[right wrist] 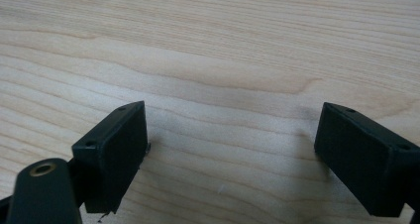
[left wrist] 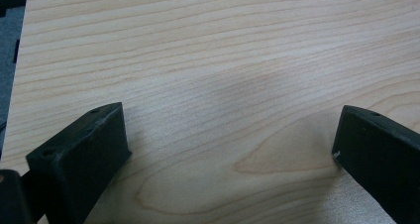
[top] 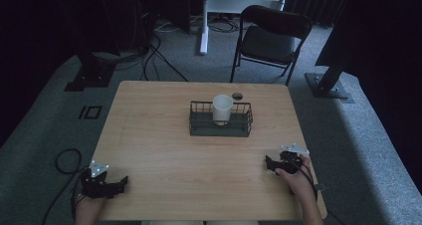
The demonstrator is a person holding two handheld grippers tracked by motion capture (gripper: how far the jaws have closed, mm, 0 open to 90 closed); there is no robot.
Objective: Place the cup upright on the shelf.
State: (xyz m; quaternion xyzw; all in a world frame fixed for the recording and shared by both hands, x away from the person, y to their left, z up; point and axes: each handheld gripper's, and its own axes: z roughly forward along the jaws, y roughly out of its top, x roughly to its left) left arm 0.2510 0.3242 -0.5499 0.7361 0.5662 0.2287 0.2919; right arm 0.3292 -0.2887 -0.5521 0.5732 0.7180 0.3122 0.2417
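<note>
Your left gripper (top: 118, 184) and right gripper (top: 269, 164) rest at the table's (top: 164, 150) near corners, jaws spread wide and empty, likely staged for a reach. The white cup (top: 222, 109) stands upright inside the wire basket (top: 199, 126), well ahead.

I saw a black folding chair (top: 271, 38) at the top centre of the frame, a white stand (top: 205, 23) to its left, cables (top: 154, 56) on the grey carpet, and a small dark disc (top: 237, 95) behind the basket.
</note>
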